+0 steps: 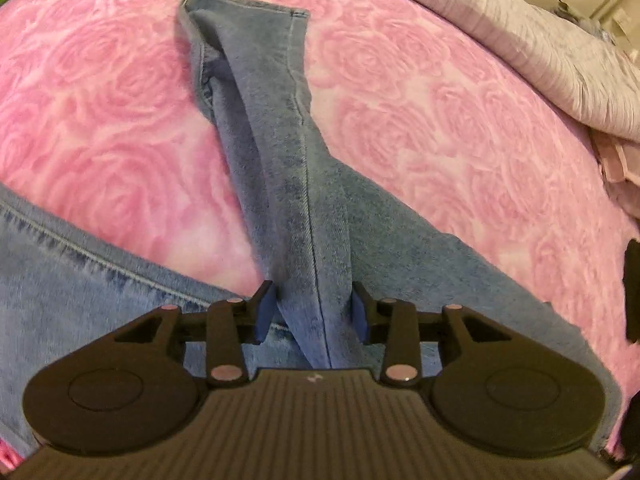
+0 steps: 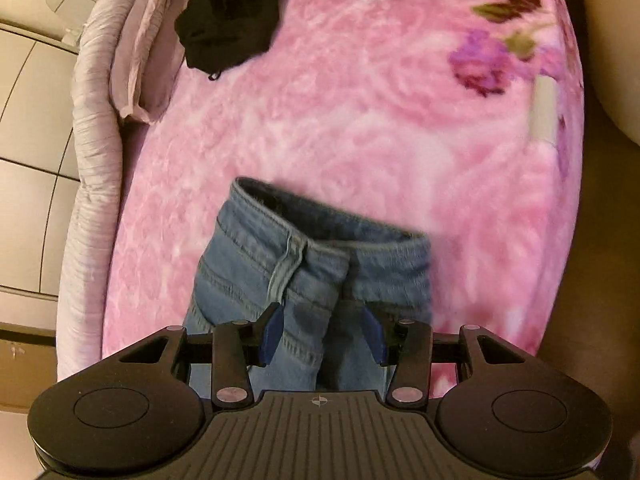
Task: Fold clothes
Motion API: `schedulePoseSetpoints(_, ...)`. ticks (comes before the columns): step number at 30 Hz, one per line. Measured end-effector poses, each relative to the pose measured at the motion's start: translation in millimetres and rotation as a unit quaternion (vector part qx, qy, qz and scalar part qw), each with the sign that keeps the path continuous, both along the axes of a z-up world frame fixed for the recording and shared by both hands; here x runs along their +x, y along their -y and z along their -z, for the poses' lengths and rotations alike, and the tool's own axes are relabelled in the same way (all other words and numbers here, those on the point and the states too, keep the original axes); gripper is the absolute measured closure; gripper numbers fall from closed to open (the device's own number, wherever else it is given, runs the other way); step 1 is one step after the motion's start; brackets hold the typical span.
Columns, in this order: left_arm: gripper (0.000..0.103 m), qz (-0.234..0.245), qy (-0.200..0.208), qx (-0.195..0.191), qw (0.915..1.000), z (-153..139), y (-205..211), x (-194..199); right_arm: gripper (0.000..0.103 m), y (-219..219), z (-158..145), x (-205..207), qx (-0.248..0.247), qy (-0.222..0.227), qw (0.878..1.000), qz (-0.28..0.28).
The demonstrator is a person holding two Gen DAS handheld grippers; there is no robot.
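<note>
The jeans (image 1: 296, 184) lie on the blanket (image 1: 440, 128) that covers the bed. In the left wrist view one leg runs away from the left gripper (image 1: 314, 312), between its two fingers, and its hem lies far ahead. Another part of the jeans lies to the left of the gripper. A folded cover (image 1: 540, 48) lies along the far right edge of the bed.

In the right wrist view the waistband (image 2: 332, 228) lies just ahead of the right gripper (image 2: 324, 332). A dark garment (image 2: 232, 20) lies far behind it, at the upper left, beside the pillow (image 2: 144, 52).
</note>
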State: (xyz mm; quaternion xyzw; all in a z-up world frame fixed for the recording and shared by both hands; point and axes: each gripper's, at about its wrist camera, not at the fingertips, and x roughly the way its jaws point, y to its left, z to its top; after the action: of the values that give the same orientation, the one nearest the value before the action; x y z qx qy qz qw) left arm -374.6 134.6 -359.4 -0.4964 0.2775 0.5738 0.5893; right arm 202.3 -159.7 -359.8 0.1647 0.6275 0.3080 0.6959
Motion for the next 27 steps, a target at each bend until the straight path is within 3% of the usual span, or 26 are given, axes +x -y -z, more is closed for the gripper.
schedulePoseSetpoints(2, 0.073, 0.006, -0.006, 0.001, 1.0, 0.5, -2.2, 2.8, 0.056, -5.8, 5.5, 4.2, 0.0, -0.001, 1.0, -0.003)
schedulePoseSetpoints(4, 0.094, 0.01, -0.013, 0.006, 0.9998, -2.3, -0.9, 3.9, 0.059, -8.7, 7.1, 5.3, 0.001, 0.006, 1.0, -0.013)
schedulePoseSetpoints(5, 0.099, 0.01, -0.018, 0.017, 0.9996, -8.2, 4.6, 2.1, 0.078, -11.1, 5.7, 5.5, -0.002, 0.014, 1.0, -0.022)
schedulePoseSetpoints(6, 0.1, 0.009, -0.023, 0.027, 0.9993, -14.2, 10.1, 0.3, 0.084, -14.7, 3.5, 6.1, -0.01, 0.025, 0.999, -0.035)
schedulePoseSetpoints(10, 0.1, 0.003, -0.038, 0.07, 0.9968, -39.1, 37.3, -9.7, 0.088, -15.2, -16.4, 6.3, 0.009, 0.059, 0.995, -0.075)
schedulePoseSetpoints(13, 0.098, -0.015, -0.033, 0.095, 0.9948, -54.6, 86.3, -29.1, 0.09, -5.4, -36.3, 5.2, 0.031, 0.076, 0.992, -0.096)
schedulePoseSetpoints(18, 0.098, -0.042, -0.044, 0.025, 0.9978, -15.9, 141.6, -39.7, 0.09, 11.7, -15.7, 7.5, -0.032, 0.06, 0.991, -0.113)
schedulePoseSetpoints(21, 0.098, -0.046, -0.055, 0.043, 0.9965, -15.5, 147.3, -34.5, 0.09, 15.7, -10.5, 9.0, -0.033, 0.047, 0.993, -0.103)
schedulePoseSetpoints(25, 0.098, -0.04, -0.062, 0.073, 0.9947, -32.5, 157.3, -33.2, 0.09, 18.6, -24.9, 10.5, -0.003, 0.063, 0.991, -0.12)
schedulePoseSetpoints(27, 0.098, -0.042, -0.065, 0.071, 0.9945, -32.2, 162.7, -34.1, 0.09, 22.7, -24.2, 11.3, -0.005, 0.062, 0.99, -0.124)
